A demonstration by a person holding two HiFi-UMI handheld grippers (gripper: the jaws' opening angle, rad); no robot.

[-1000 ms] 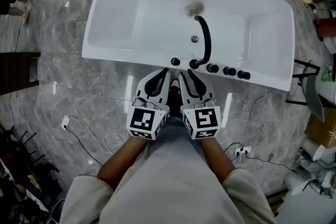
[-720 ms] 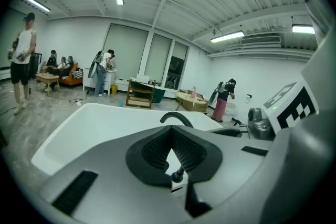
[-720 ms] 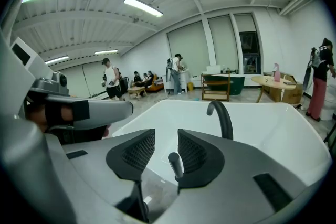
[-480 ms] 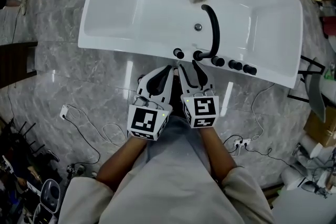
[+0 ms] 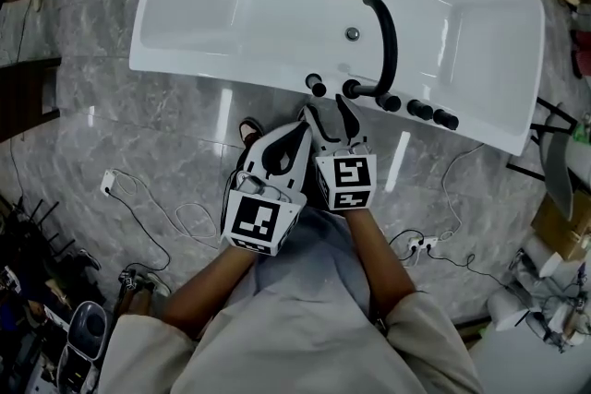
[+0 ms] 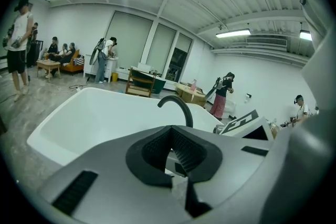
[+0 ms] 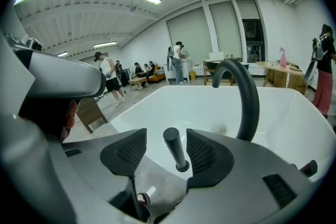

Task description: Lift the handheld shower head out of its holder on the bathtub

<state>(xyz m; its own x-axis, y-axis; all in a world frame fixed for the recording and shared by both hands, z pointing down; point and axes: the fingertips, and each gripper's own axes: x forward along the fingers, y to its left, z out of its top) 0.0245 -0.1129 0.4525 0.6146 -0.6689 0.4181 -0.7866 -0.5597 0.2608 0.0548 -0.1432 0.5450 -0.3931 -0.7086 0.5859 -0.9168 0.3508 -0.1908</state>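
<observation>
Marble floor, white bathtub (image 5: 231, 80) ahead. The right gripper (image 7: 166, 140) has just been opening its jaws wide, and they frame the black shower head (image 7: 175, 150), untouched and upright in its rim holder. The left gripper (image 6: 170, 138) sits pinched together, empty. Grasp and lift both remain.

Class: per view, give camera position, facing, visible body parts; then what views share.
Head view: on the head, looking steeply down at bathtub; forearms, left gripper, right gripper.
Left gripper view: on left gripper, facing spout; shut jaws.
Right gripper view: on right gripper, facing shower head; jaws just opening, it shows between, untouched.
Shared: spout.
</observation>
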